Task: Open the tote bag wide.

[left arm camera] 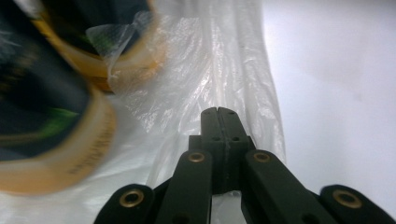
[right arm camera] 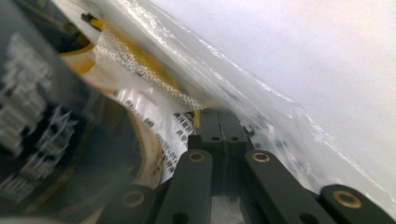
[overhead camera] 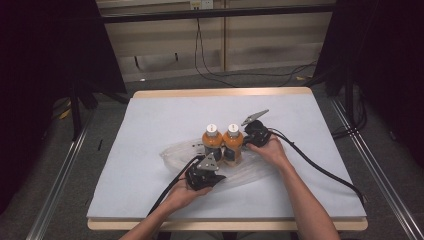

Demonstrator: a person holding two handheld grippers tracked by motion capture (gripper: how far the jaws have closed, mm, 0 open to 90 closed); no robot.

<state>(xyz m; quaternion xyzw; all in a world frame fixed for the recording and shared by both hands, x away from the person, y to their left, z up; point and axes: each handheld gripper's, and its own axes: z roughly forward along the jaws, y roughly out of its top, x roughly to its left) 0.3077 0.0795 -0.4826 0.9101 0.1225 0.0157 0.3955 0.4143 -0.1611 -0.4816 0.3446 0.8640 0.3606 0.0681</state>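
Two orange bottles stand upright side by side at the middle of the table point(overhead camera: 150, 125), the left bottle point(overhead camera: 212, 141) and the right bottle point(overhead camera: 233, 141) touching or nearly so, both with white caps and dark labels. They stand on a clear plastic bag point(overhead camera: 175, 155) that lies crumpled flat under and around them, spreading toward 8 o'clock and 4 o'clock from the pair. The left gripper point(overhead camera: 204, 175) sits at 6 o'clock of the left bottle, just beside its base, held in the person's left hand point(overhead camera: 182, 195). In the left gripper view its jaws are clenched together on a fold of the bag point(left arm camera: 219, 70), with both bottles blurred at 10 o'clock. The right gripper point(overhead camera: 256, 132) is at 3 o'clock of the right bottle, close against it, in the right hand point(overhead camera: 272, 150). In the right gripper view its jaws are likewise pressed tight, the bag's film point(right arm camera: 261, 102) pinched at their tips, and the bottle's label point(right arm camera: 42, 121) looms at 9 o'clock. Black cables trail from each gripper toward the near edge.
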